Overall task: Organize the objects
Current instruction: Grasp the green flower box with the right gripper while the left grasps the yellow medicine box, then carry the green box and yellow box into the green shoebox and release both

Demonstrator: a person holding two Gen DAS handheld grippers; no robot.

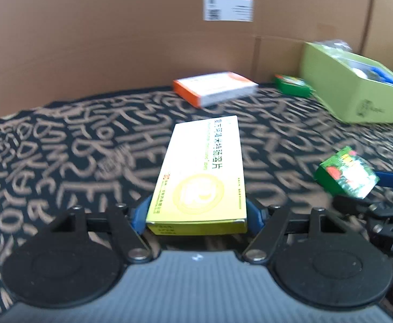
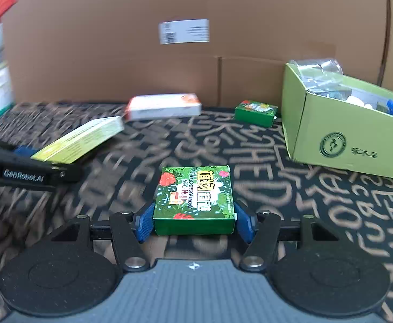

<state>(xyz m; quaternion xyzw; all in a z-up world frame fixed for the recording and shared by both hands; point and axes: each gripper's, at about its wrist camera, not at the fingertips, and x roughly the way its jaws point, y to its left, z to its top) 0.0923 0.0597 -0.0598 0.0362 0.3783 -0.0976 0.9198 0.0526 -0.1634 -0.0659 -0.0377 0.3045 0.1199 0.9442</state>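
Left gripper (image 1: 196, 215) clamped on a yellow box (image 1: 200, 175); right gripper (image 2: 193, 222) clamped on a green leaf-print box (image 2: 195, 202).

Both boxes sit between blue pads (image 2: 145, 223) above the black lettered cloth (image 2: 277, 202). Farther off lie an orange-and-white box (image 1: 215, 87) and a second small green box (image 2: 255, 113), just beside the open lime-green carton (image 2: 330, 140), against a cardboard wall (image 2: 142, 53).

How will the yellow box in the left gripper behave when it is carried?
The yellow box looks like thin cardboard, so probably light and crushable. The left gripper pinches only its near end, so the long free end may sag or swing.
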